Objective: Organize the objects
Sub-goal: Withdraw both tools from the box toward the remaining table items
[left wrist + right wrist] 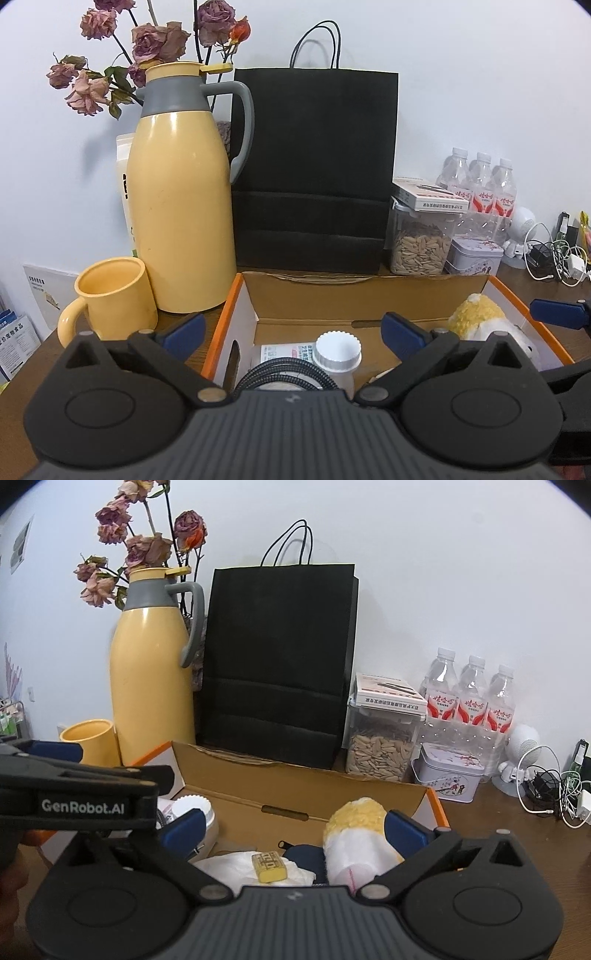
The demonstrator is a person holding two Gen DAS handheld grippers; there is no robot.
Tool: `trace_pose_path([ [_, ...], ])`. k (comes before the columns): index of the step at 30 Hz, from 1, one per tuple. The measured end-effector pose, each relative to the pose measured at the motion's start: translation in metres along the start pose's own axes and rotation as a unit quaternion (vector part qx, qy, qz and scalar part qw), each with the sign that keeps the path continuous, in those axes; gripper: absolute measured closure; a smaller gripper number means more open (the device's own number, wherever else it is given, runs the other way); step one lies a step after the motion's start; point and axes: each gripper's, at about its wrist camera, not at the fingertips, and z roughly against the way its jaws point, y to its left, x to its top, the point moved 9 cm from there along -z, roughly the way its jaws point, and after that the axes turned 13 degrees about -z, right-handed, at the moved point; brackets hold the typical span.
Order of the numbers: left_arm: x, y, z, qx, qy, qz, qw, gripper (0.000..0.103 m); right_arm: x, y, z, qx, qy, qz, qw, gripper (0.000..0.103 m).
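Both my left gripper [293, 332] and right gripper [293, 830] stood spread wide, holding nothing, over the cardboard box [369, 291] at the table's [498, 834] near edge.

The black left gripper [293, 332] and black right gripper [293, 829] sit side by side, tilted slightly downward, blue-padded jaws spread wide, gripping nothing.

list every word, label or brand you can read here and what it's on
"GenRobot.AI": on the side of the left gripper, seen from the right wrist.
Water bottles: red labels, too blurred to read.
White box on the seed jar: print too small.
Packet in the cardboard box: print too small.
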Motion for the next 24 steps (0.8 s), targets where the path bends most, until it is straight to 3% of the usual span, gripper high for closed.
trace_pose_path([
  [12,-0.008,0.012,0.03,-0.008,-0.029,0.008,0.9995,0.0,-0.01,0.01,0.025,0.008,-0.008,0.015,1.0,0.0],
  [24,-0.055,0.029,0.06,-0.006,0.0,-0.012,0.9999,0.0,-0.044,0.021,0.064,0.015,-0.001,0.027,1.0,0.0],
])
